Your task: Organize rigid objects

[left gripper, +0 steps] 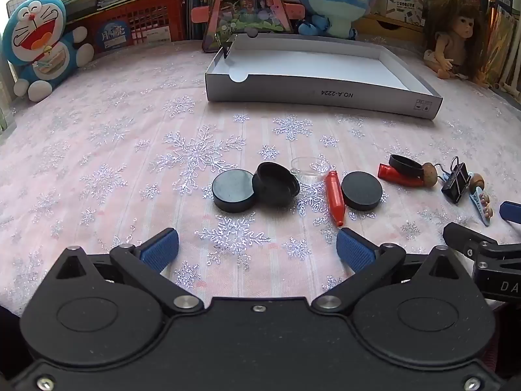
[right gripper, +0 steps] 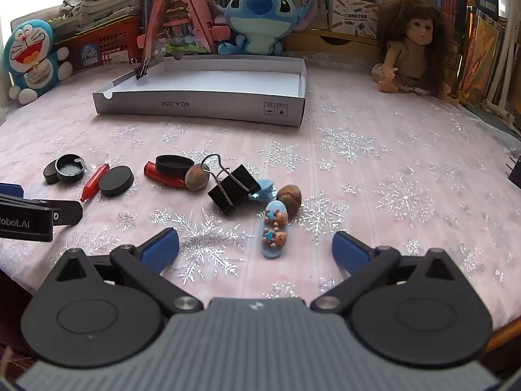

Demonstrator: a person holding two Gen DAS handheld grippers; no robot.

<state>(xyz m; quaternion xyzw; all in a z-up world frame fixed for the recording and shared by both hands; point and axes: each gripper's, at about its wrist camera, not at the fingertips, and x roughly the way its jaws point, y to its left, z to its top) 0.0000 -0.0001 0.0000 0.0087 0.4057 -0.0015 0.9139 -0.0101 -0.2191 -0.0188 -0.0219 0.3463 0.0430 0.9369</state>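
Both sets of jaws stand wide apart with nothing between them: the left gripper (left gripper: 257, 247) hovers low over the snowflake tablecloth (left gripper: 114, 150), and the right gripper (right gripper: 255, 247) does the same just beside it. Ahead of the left gripper lies a black round lid (left gripper: 233, 194) touching an open black round case (left gripper: 275, 184) that leans against it, with a clear plastic cup (left gripper: 309, 169) right behind and a red crayon (left gripper: 335, 197) beside a second black disc (left gripper: 361, 190). Farther right a second red piece (right gripper: 166, 177) lies under a black ring-shaped lid (right gripper: 174, 165), touching a brown nut (right gripper: 196, 177). Next to that, a large black binder clip (right gripper: 232, 187) rests tilted on the cloth, a blue clip (right gripper: 262, 189) just behind it and a second nut (right gripper: 289, 199) beside it. Nearest the right gripper is a light blue hair clip with two small bears (right gripper: 275, 233), lying between its spread fingers but well short of them. Beyond all this sits a shallow white cardboard box (right gripper: 202, 109), with a small binder clip (right gripper: 142, 70) on its far left rim. A Doraemon plush (left gripper: 40, 44), a Stitch plush (right gripper: 259, 21) and a doll (right gripper: 410, 52) sit along the back in front of books.
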